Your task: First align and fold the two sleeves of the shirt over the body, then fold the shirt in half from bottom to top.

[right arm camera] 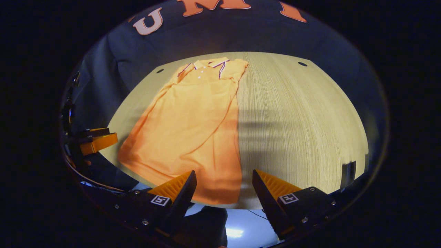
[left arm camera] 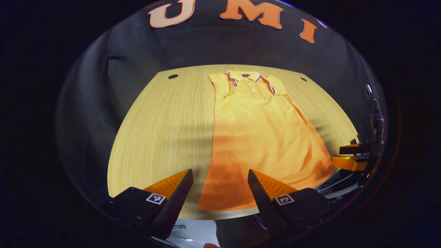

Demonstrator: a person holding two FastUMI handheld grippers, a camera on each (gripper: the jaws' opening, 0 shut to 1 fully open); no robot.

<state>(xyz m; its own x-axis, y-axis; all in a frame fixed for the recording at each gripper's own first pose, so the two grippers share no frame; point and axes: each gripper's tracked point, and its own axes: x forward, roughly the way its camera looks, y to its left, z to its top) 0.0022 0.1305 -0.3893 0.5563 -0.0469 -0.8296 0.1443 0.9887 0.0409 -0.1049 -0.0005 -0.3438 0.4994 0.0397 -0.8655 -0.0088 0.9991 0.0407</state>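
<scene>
An orange polo shirt (left arm camera: 258, 137) lies flat on the wooden table (left arm camera: 165, 131), collar at the far side, hem at the near edge, both sleeves folded in over the body. My left gripper (left arm camera: 220, 177) hovers open above the hem's left corner, nothing between its fingers. In the right gripper view the same shirt (right arm camera: 193, 124) lies left of centre, and my right gripper (right arm camera: 224, 179) is open above the hem's right corner. The right gripper (left arm camera: 351, 156) also shows at the right edge of the left gripper view; the left gripper (right arm camera: 96, 139) shows at the left edge of the right gripper view.
Bare table (right arm camera: 303, 131) stretches to either side of the shirt. Small dark holes (left arm camera: 173, 76) sit near the table's far corners. The black cloth wall (left arm camera: 213, 44) rises behind the table. Below the near edge lies a pale floor (right arm camera: 237, 224).
</scene>
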